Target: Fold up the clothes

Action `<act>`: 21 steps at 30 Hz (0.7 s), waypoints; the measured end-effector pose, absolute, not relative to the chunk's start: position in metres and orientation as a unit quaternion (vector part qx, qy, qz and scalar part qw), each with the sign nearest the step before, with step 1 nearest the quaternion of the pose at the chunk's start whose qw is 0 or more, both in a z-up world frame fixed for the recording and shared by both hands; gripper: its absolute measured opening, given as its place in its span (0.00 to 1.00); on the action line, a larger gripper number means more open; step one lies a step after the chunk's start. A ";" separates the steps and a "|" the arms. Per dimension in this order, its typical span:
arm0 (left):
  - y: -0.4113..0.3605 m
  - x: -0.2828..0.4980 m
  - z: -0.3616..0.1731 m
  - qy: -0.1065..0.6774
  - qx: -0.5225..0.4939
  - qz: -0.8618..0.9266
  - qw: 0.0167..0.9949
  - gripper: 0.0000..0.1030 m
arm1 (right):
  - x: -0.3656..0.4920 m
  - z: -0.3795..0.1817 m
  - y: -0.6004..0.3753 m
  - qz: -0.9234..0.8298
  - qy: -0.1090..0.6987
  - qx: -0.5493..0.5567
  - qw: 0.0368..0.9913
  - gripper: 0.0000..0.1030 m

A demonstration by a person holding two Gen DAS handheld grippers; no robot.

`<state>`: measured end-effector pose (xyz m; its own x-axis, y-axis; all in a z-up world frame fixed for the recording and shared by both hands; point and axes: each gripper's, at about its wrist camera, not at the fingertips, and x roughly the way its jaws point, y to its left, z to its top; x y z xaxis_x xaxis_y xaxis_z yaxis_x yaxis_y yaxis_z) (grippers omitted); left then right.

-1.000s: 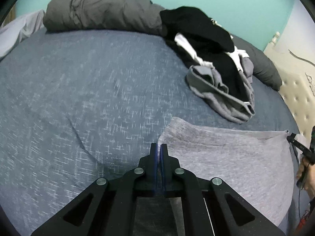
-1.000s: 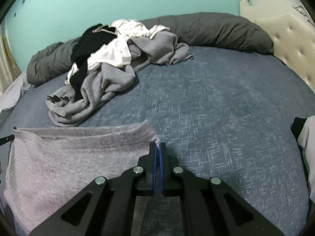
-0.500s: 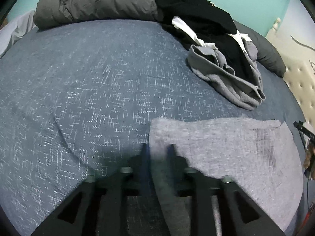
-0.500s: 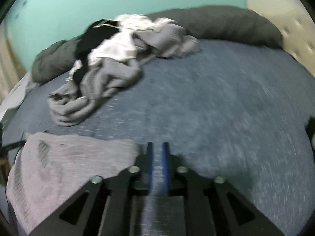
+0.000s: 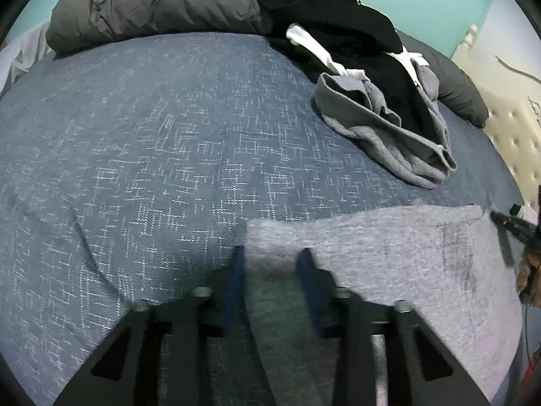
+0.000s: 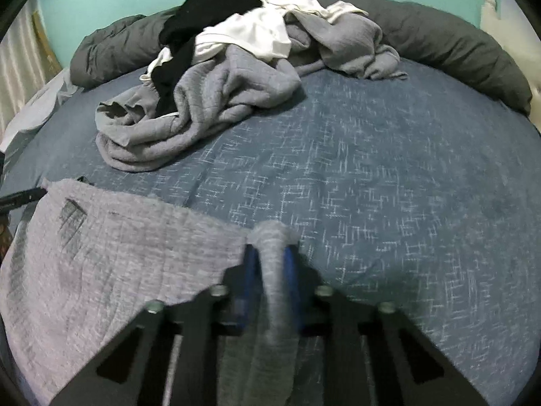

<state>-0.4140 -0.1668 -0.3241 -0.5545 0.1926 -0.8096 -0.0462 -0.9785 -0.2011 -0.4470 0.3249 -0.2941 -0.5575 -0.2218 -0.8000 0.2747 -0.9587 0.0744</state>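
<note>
The bed (image 5: 169, 155), covered in a blue flecked spread, filled both views, with a dark grey duvet roll (image 5: 152, 3) along its far edge. Against that roll sat a heap of unsorted clothes (image 6: 219, 77), black, white and grey pieces tangled together. Nearer the cameras a pale grey garment (image 5: 405, 270) lay spread flat on the bed, its far edge running roughly straight across.

The left gripper (image 5: 270, 257) stood at that garment's left corner with its fingers apart, the cloth lying loose between them and not pinched. The right gripper (image 6: 270, 253) had its fingers slightly apart too, and a bunched corner of the garment sat between them; whether they gripped it at all could not be told for sure, though it looked released.

The risk I saw was at that right corner: the cloth stood puckered up between the blue pads, so pulling the gripper back could snag it and drag the edge out of line, spoiling a flat fold. The heap lay close enough that a wide sweep might also catch its trailing grey sleeve.
</note>
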 end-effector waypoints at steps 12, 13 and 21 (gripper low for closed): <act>-0.171 -0.416 -0.327 -0.086 -0.477 0.873 0.057 0.06 | -0.451 -0.289 0.365 -0.895 -0.041 0.439 0.061 0.04; -0.172 -0.417 -0.327 -0.089 -0.477 0.872 0.056 0.06 | -0.452 -0.291 0.365 -0.894 -0.043 0.442 0.059 0.04; -0.183 -0.402 -0.313 -0.115 -0.458 0.880 0.053 0.28 | -0.438 -0.291 0.370 -0.887 -0.077 0.451 0.068 0.05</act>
